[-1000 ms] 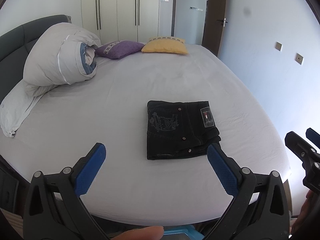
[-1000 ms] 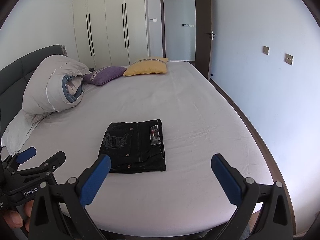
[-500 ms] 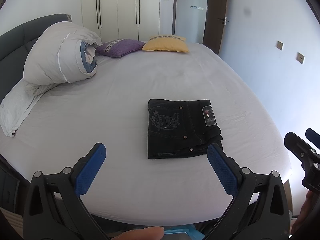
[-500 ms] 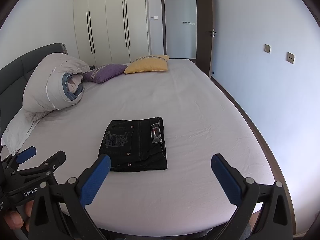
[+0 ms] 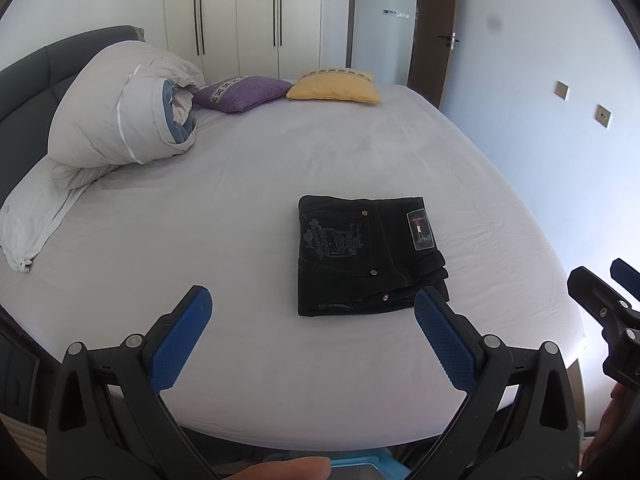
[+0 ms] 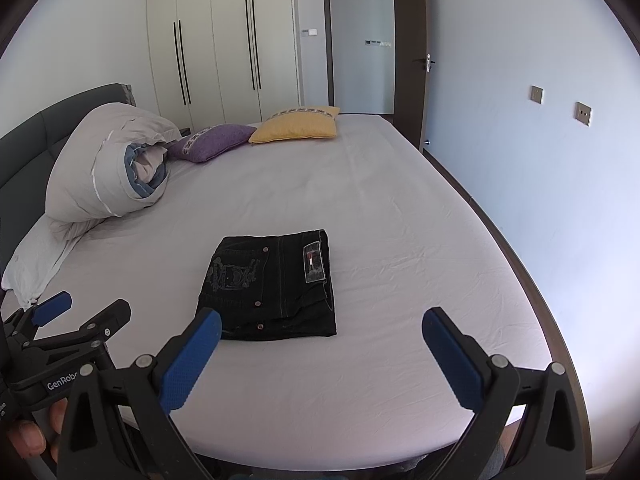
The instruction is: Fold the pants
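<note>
Pants [image 5: 366, 254] lie folded square on the bed [image 5: 248, 184]; I hold both tongs [image 5: 312, 312] [image 6: 322, 334] wide and clear, judging the fold done.

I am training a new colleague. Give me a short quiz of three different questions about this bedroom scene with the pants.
1. True or false: the black pants lie folded on the bed.
2. What does the left gripper hold? A) pants B) nothing C) a cushion
3. Fill in: beside the purple cushion lies a ___ cushion.

Key: 1 true; 2 B, and the right gripper is open too; 3 yellow.
</note>
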Motion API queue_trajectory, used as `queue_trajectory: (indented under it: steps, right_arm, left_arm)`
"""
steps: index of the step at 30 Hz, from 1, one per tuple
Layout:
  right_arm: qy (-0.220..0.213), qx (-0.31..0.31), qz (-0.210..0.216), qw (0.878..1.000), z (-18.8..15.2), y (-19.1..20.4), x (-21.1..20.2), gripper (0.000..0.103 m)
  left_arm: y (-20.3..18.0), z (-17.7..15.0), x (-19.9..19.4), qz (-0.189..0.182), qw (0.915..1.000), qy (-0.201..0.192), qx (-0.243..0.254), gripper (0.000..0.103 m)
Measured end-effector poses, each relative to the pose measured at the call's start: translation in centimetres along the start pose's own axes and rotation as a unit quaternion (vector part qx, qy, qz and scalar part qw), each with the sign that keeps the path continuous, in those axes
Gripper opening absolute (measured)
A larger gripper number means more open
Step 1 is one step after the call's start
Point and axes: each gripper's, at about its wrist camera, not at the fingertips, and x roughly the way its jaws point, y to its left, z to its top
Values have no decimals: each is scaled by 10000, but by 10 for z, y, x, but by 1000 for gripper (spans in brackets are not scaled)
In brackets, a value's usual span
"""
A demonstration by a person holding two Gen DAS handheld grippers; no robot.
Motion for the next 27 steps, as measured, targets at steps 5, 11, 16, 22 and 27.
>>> queue_trajectory:
  steps: [5, 11, 16, 22, 27]
  right_arm:
    - [29, -16, 4, 10000, 0, 0, 1, 103]
    - [42, -18, 3, 10000, 0, 0, 2, 103]
    - [55, -24, 9, 10000, -1, 0, 2, 103]
    - [75, -39, 22, 10000, -2, -3, 5, 103]
    - [77, -37, 24, 10000, -3, -2, 5, 103]
  left_arm:
    - [2, -2, 0, 5, 10000, 11, 2, 103]
    - [3, -4, 1, 12, 10000, 30, 18, 103]
    - [4, -4, 1, 9, 10000, 32, 21, 103]
    - [4, -6, 2, -2, 10000, 57, 27, 103]
    - [4, -7, 3, 1, 10000, 59, 32, 103]
